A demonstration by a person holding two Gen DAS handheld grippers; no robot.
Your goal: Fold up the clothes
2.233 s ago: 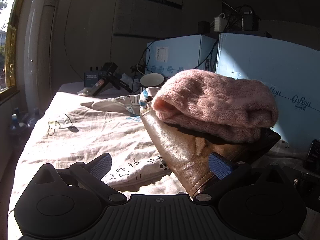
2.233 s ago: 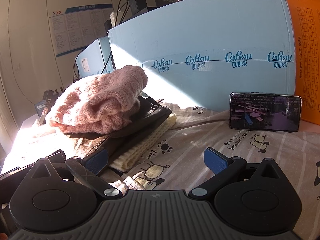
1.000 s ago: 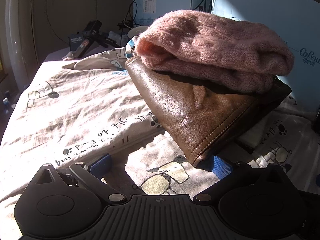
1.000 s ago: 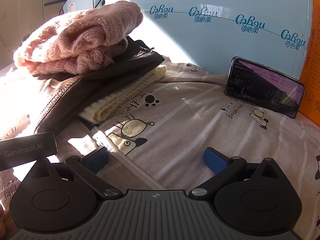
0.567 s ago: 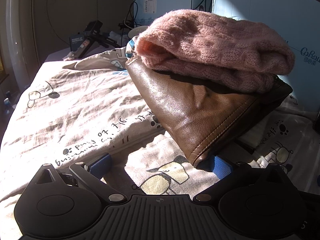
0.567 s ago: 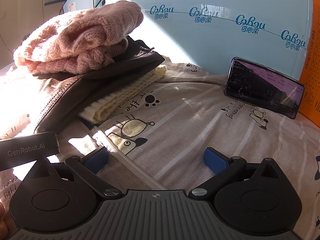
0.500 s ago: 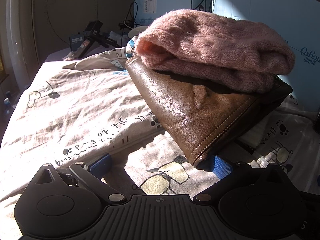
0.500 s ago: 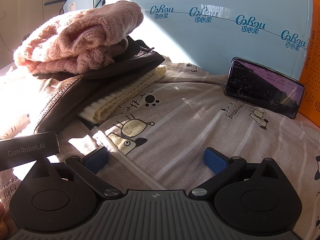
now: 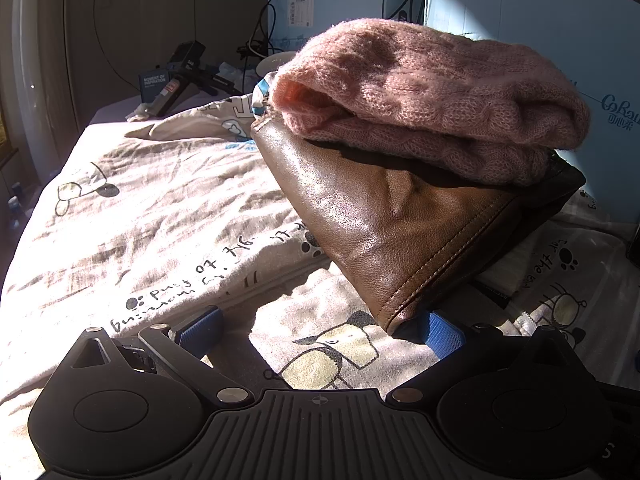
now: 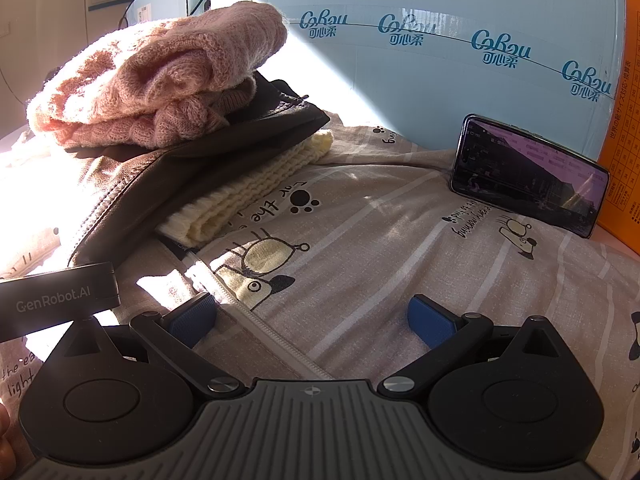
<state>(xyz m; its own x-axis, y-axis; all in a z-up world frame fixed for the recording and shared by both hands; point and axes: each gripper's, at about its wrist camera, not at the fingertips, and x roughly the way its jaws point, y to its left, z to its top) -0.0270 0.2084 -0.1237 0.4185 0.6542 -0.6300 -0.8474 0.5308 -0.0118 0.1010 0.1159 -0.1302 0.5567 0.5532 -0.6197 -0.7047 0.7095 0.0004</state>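
Pink sweater (image 9: 432, 96) atop brown leather jacket (image 9: 384, 224), nothing shifted since a moment ago, left gripper (image 9: 320, 330) spread by jacket's corner, right gripper (image 10: 312, 322) spread over printed garment (image 10: 360, 240) beside it

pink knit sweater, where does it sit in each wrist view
Left wrist: pink knit sweater upper right, folded on top of the brown leather jacket.
Right wrist: it sits upper left, on the same jacket.
Shared landmark: the light blue carton behind the pile.
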